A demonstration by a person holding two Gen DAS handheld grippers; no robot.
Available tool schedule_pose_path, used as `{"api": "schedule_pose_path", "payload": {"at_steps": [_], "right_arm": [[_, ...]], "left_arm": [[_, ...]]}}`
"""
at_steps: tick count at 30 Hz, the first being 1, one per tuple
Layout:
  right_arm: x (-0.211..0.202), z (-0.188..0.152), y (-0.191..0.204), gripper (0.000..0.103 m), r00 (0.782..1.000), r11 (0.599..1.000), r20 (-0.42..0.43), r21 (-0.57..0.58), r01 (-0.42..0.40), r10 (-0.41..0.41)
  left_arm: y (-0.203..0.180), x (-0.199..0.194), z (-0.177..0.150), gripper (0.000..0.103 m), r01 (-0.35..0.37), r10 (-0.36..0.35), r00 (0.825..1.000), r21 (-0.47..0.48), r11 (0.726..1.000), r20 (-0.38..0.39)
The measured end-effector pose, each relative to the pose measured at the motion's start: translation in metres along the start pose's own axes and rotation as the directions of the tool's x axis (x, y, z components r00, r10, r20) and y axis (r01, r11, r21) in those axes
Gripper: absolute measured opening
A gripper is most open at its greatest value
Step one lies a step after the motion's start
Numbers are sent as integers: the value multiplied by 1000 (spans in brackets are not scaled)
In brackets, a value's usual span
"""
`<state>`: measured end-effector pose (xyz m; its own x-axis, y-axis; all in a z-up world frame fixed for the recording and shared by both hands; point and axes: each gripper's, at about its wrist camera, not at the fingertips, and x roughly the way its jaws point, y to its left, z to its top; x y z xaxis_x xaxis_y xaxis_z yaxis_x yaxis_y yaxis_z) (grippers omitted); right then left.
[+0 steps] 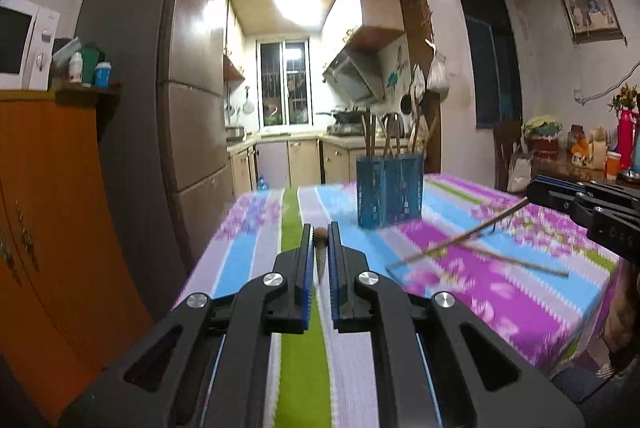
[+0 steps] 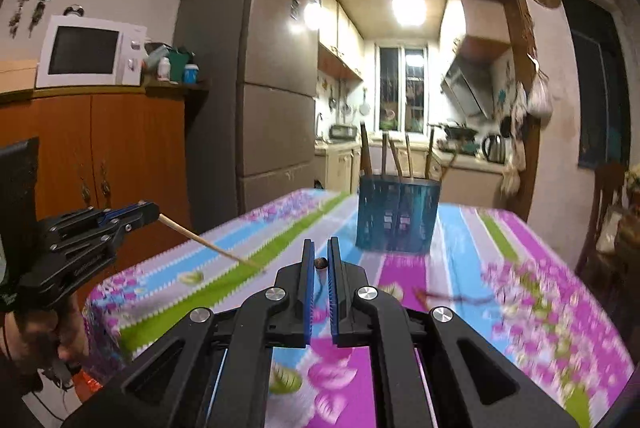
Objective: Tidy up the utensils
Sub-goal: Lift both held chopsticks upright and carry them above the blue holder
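I see the table [image 1: 256, 228] stretching ahead of both claws, covered by a striped cloth [image 2: 540, 292] in purple, blue, green and grey with pink blossoms. A blue slotted holder [image 1: 390, 191] stands upright on it, ahead of the left claw [image 1: 319, 240] and a little to its right; from the right claw [image 2: 320, 254] it sits ahead, slightly right as well. Wooden sticks rise from its top. One thin chopstick [image 1: 520, 262] lies flat on the cloth to the right of the left claw, nearer than the holder, blurred in both views.
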<state>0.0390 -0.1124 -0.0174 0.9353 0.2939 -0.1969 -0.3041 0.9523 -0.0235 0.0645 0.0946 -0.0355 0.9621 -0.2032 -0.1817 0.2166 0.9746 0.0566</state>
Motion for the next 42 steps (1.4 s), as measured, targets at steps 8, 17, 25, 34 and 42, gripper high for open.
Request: {"api": "schedule_pose_path", "payload": {"at_steps": [8,17,25,34,42], "right_arm": [[21,48,-30,7,998,998,12,-12,-56,57],[40,95,-67,7,995,995,-13,11,-102,102],[39,132,-89,7,996,996,23,-28,-80,81],[42,177,-124,7,996,998,60,-27,-57,59],[56,221,-152,7,997,999,68,-22,-41,43]], "left_arm": [[-1,28,46,5,23,-23,999,12,1000,26],[-8,49,90,5,73,-73,997,17,997,1],[-27,56,129,5,117,-117,993,35,992,-14],[-39,71,181,5,151,-150,988,31,988,-31],[-42,101,222,5,166,-166,986,-18,986,-32]]}}
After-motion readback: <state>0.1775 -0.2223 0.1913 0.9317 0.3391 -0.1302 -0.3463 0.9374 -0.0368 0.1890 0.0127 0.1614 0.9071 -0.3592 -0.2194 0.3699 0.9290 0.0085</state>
